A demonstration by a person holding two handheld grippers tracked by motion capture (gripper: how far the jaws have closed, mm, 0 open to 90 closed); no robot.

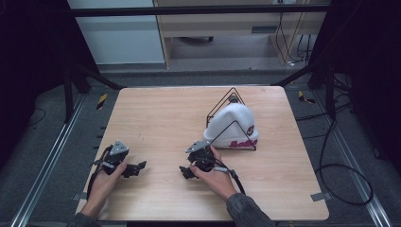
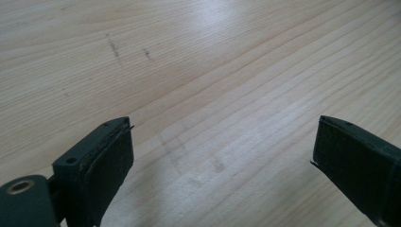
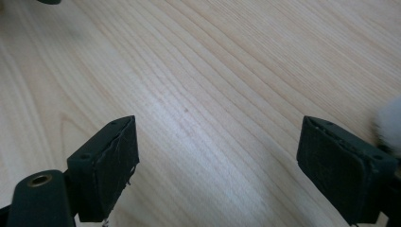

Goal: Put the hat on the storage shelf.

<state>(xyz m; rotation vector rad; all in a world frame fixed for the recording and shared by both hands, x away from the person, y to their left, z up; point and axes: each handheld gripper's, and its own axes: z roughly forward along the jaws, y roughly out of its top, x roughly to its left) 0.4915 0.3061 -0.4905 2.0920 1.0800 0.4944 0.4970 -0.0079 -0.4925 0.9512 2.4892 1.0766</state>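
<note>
Closest to me in the high view are the person's two forearms, each hand holding a gripper low over the pale wooden tabletop (image 1: 156, 118): the left gripper (image 1: 138, 167) sits near the front left, the right gripper (image 1: 185, 171) near the front middle, both pointing across the table and holding nothing. Just beyond the right hand stands the white knitted beanie with a dark red lettered cuff (image 1: 232, 125), draped over a black wire triangular stand (image 1: 230, 97) toward the table's right side. I judge the work has not really begun: the hat sits untouched on its stand, so the reach, the grasp and whatever follows are all left to do. Nothing lies between the right gripper and the hat; the wire frame around the hat's cuff is what I would watch, since a jaw could catch on it. Off the table I see black cables (image 1: 340, 175) on the grey floor. Turning to the left gripper view, I see its two black jaws spread wide over bare wood, with a few faint dark scuffs (image 2: 113, 47) farther off. Turning to the right gripper view, I again see the jaws spread wide over bare wood, and a blurred white edge of the hat (image 3: 390, 120) just beside the right-hand jaw.
</note>
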